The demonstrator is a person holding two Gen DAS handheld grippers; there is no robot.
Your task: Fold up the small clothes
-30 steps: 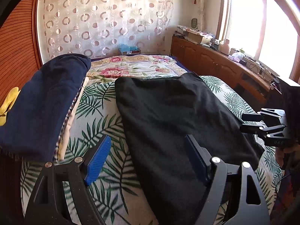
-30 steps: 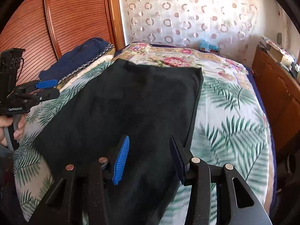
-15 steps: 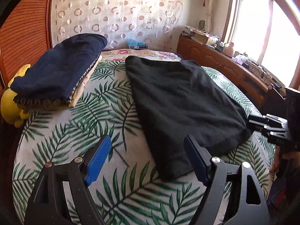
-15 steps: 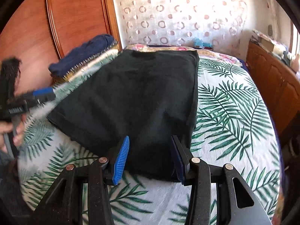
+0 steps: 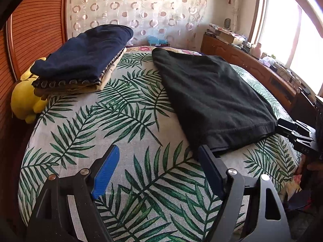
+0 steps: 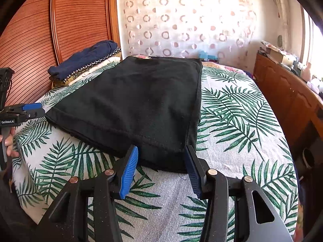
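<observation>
1. Black garment (image 6: pixel 139 100) lies flat on the bed, folded into a rough rectangle, hemmed edge nearest the grippers.
2. Left gripper (image 5: pixel 159 167) jaws wide apart, nothing between; its right pad (image 5: pixel 210 171) sits at the garment's near corner, contact unclear.
3. Right gripper (image 6: pixel 161 167) jaws part open, just been widening, straddling the hem corner, not pinching.
4. Garment type unreadable.
5. Palm-leaf bedspread (image 5: pixel 121 121); folded clothes stack (image 5: pixel 84 58), yellow plush toy (image 5: pixel 24 100), wooden wardrobe (image 6: pixel 66 20), circle-pattern curtain (image 6: pixel 191 20).
</observation>
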